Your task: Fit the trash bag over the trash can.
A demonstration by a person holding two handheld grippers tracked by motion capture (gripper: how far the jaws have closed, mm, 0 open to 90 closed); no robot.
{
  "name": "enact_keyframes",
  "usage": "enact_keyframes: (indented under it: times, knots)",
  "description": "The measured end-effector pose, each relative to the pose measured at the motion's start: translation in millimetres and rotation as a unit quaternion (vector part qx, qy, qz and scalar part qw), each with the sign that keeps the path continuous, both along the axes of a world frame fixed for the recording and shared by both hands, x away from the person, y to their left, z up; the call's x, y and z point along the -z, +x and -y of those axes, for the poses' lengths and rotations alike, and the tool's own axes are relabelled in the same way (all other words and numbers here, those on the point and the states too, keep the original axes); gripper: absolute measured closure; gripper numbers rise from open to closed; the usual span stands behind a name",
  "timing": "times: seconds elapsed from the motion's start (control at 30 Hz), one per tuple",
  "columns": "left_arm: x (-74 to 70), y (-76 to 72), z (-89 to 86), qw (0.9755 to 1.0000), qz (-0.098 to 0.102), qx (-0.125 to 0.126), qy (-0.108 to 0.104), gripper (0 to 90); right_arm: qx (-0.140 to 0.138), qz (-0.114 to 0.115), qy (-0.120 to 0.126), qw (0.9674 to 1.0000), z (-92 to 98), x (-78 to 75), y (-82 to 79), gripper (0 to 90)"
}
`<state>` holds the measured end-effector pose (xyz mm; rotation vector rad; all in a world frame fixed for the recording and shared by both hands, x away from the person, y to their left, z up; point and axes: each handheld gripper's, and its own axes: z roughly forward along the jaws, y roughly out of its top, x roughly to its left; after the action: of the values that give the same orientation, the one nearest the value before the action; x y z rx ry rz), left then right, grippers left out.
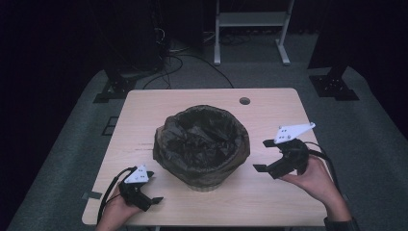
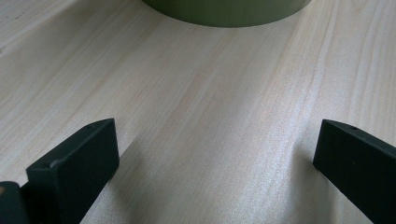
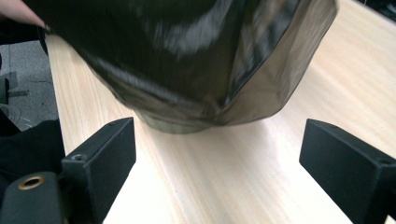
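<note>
A round bin lined with a dark plastic bag stands in the middle of the light wooden table. The bag's edge is folded over the rim and hangs down the sides. My left gripper rests low on the table at the front left of the bin, open, with bare wood between its jaws; the bin's green base lies just ahead. My right gripper is held up to the right of the bin, open, pointing at the hanging bag, a short way off it.
A round cable hole sits near the table's far edge. Beyond the table are a white frame's legs, black stand bases and cables on a grey floor. A person's fingertip shows at the upper left of the right gripper view.
</note>
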<state>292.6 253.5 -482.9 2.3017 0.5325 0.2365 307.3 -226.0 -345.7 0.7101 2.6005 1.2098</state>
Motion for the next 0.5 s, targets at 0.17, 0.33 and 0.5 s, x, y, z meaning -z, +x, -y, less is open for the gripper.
enact_keyframes:
  times: [0.17, 0.33, 0.5]
  knots:
    - [0.0, 0.0, 0.0, 1.0000, 0.000, 0.000, 0.000, 0.0, -0.001, -0.008, -0.003, 1.0000, -1.8, 20.3, -3.5, 9.2]
    - [0.1, 0.0, 0.1, 1.0000, 0.000, 0.000, 0.000, 0.0, 0.002, -0.011, 0.006, 0.9999, -4.6, 42.0, -5.5, 9.2]
    - [0.1, 0.0, 0.1, 1.0000, 0.000, 0.000, 0.000, 0.0, 0.005, -0.014, 0.005, 0.9999, -8.2, 61.4, -6.0, 9.2]
